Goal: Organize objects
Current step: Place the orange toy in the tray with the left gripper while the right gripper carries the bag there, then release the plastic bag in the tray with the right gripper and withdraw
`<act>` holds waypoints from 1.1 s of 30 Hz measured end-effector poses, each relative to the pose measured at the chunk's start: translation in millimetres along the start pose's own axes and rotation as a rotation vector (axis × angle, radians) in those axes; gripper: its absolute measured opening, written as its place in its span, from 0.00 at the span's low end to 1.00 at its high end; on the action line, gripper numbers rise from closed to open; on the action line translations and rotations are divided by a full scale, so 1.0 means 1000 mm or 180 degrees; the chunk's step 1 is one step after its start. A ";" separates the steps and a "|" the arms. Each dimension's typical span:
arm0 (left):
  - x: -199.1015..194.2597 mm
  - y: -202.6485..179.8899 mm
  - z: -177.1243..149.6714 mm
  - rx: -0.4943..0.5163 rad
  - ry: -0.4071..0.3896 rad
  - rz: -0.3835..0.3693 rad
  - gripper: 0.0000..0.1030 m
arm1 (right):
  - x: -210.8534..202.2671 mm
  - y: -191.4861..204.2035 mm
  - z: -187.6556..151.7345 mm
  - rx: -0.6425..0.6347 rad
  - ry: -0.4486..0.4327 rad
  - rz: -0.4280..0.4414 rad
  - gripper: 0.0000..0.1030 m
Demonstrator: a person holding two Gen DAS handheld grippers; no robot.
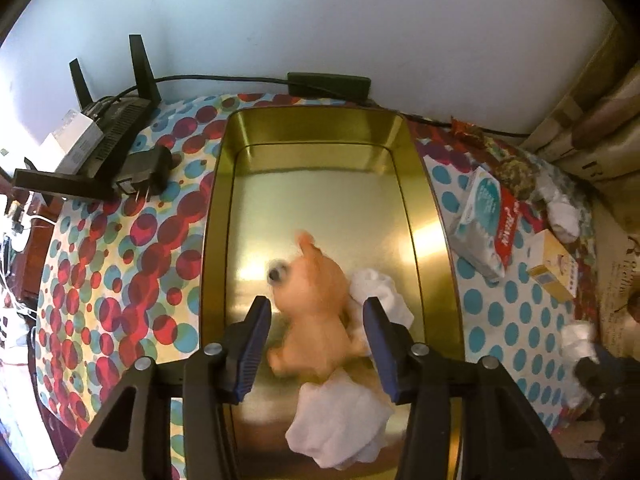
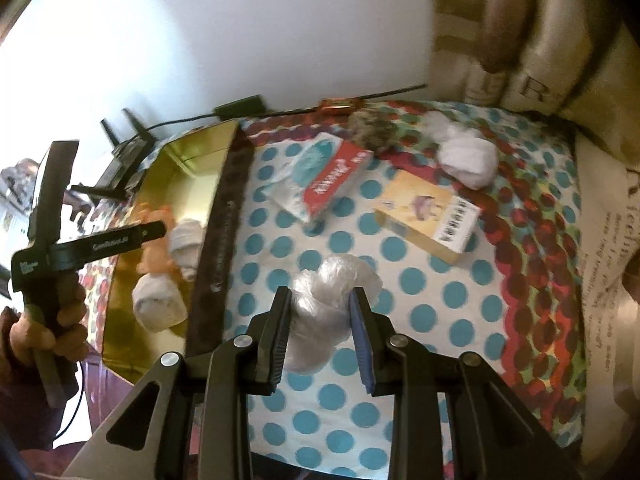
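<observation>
1. We are working at a table under a dotted cloth [image 2: 404,280], with a pale wall [image 1: 320,20] behind it and a router [image 1: 108,136] at the far left.
2. A gold tin [image 1: 436,248] is sitting on the cloth, holding an orange toy [image 1: 316,312] and two white sock rolls [image 1: 340,424].
3. Our left gripper [image 1: 318,344] is hovering over the tin, its jaws released and standing clear of the blurred toy between them.
4. Our right gripper [image 2: 320,336] is clenching a crumpled plastic bag [image 2: 328,300] above the cloth, right of the tin.
5. A tissue pack [image 2: 320,180], a yellow box [image 2: 428,216] and another sock roll [image 2: 468,160] are lying farther off.
</observation>
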State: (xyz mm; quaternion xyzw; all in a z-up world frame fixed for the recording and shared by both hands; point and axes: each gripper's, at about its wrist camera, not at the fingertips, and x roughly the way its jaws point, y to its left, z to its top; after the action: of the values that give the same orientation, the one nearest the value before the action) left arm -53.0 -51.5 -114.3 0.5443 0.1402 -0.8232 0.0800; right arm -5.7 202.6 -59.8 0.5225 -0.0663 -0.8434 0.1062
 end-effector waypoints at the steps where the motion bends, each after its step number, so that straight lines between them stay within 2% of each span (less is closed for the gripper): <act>1: -0.001 0.001 0.000 -0.0010 0.0006 -0.0019 0.48 | 0.001 0.005 0.000 -0.0040 0.0002 0.0018 0.27; 10: -0.038 0.037 -0.009 -0.0250 -0.0149 -0.0092 0.48 | 0.012 0.061 0.005 -0.0482 0.0025 0.0257 0.27; 17: -0.065 0.067 -0.025 -0.0386 -0.0272 -0.0041 0.48 | 0.032 0.126 -0.003 -0.1123 0.0267 0.0687 0.27; 22: -0.071 0.088 -0.036 -0.0523 -0.0295 0.0021 0.48 | 0.042 0.160 -0.015 -0.1452 0.0449 0.0875 0.28; 31: -0.070 0.105 -0.044 -0.0577 -0.0262 0.0019 0.48 | 0.056 0.180 -0.027 -0.1549 0.0646 0.0871 0.29; 32: -0.069 0.105 -0.043 -0.0569 -0.0257 0.0016 0.48 | 0.056 0.181 -0.027 -0.1547 0.0640 0.0867 0.30; 33: -0.068 0.105 -0.043 -0.0562 -0.0251 0.0013 0.48 | 0.055 0.182 -0.028 -0.1551 0.0630 0.0861 0.35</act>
State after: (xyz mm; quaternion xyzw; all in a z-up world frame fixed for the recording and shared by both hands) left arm 41.1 -138.9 -82.2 0.5026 0.2079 -0.8283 0.1347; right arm 15.9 12.6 -79.9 0.5478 0.0797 -0.7576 0.3459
